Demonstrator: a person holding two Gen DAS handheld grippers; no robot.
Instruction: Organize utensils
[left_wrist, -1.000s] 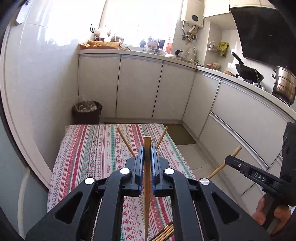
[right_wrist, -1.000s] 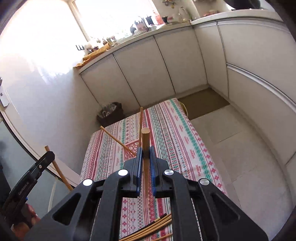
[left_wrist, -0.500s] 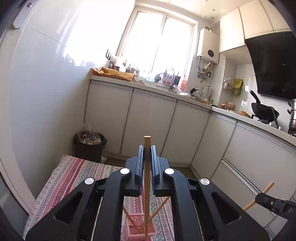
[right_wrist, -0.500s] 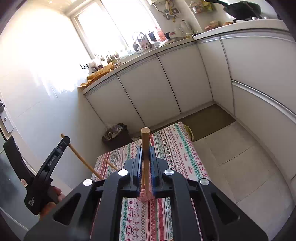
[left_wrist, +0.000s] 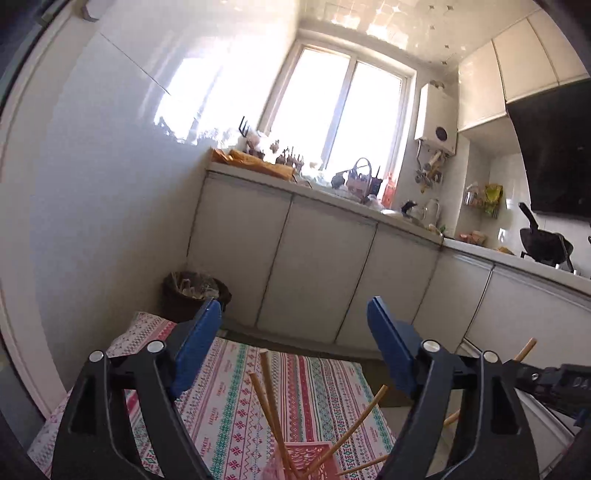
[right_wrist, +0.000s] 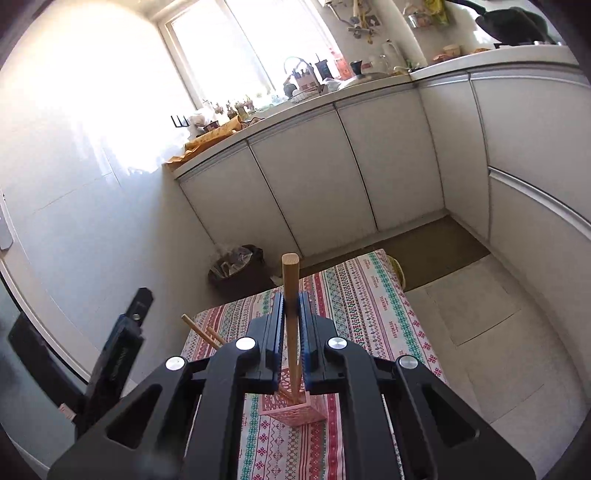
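chopstick (right_wrist: 290, 295) pinched by right gripper (right_wrist: 291, 314), left gripper (left_wrist: 293, 332) spread wide

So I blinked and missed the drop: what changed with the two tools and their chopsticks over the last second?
The left tool opened and let go of its chopstick, which now stands in the pink holder with the others. Both tools went from the table's near end to above the holder. The right tool is unchanged: shut on its chopstick, whose lower end now reaches down at the holder.

Holder: my pink lattice box (right_wrist: 295, 410), upright on the table.
Chopsticks (left_wrist: 271, 402): wooden, splayed inside it.
Held chopstick (right_wrist: 290, 295): upright, tip entering holder.
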